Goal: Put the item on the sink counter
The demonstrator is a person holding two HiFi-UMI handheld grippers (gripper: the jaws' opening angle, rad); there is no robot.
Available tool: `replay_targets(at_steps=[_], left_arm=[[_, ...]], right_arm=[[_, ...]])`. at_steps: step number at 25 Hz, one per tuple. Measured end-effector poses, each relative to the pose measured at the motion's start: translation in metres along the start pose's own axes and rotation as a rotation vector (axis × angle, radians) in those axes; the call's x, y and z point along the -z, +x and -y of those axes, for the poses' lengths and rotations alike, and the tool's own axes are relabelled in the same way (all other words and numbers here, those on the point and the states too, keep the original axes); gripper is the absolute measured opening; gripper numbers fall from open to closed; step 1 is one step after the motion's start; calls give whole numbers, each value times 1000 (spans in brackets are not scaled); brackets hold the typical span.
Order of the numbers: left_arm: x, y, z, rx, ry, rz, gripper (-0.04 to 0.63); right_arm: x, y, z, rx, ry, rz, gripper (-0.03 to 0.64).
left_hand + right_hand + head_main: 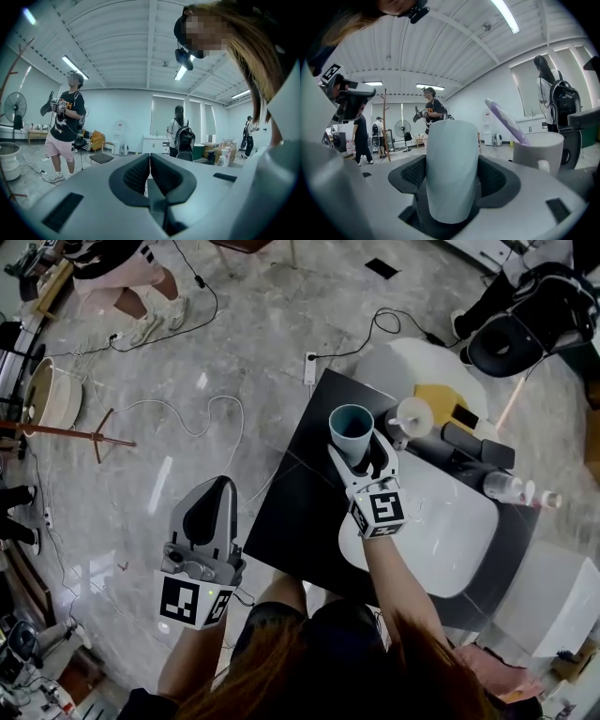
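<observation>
Head view: the right gripper (361, 454) reaches over the sink counter (300, 512), a black top with a white basin (441, 531) set into it. Its jaws stand wide and are clamped on the cup (352, 432), a plain pale blue-green tumbler, upright, its round mouth open toward the camera and its inside darker than the rim. The cup is over the counter's far part, just beyond the basin's far rim and near the far left corner; I cannot tell whether its base touches the top. Just to its right stands a white mug (412, 415). Further along the far edge are a yellow object (441, 401), a black block (476, 444) and a bottle (506, 487) lying on its side. The left gripper (217, 491) hangs off the counter's left edge, over the marble floor (187, 352).

Left gripper view: the left gripper (149, 157) has its two dark ribbed pads pressed together with nothing between them. People stand in the room beyond.

Right gripper view: the cup (452, 154) fills the gap of the right gripper (452, 174), a dark pad against each of its sides. Its wall is smooth, matte, unmarked, and tapers slightly. The white mug (536, 151) stands near on the right, a purple-and-white toothbrush (506, 122) leaning out of it.
</observation>
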State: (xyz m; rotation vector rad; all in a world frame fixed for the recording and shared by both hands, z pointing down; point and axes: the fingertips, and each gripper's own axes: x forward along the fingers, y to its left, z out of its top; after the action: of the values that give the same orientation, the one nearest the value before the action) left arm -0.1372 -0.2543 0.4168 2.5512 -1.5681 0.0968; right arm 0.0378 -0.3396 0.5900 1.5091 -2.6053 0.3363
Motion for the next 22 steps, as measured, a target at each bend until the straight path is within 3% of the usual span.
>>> replay_targets(at_steps=[22], left_arm=[[-1,0,22,19,-5,19,23]], right_arm=[[18,-34,-9,-18,-14,-65,362]])
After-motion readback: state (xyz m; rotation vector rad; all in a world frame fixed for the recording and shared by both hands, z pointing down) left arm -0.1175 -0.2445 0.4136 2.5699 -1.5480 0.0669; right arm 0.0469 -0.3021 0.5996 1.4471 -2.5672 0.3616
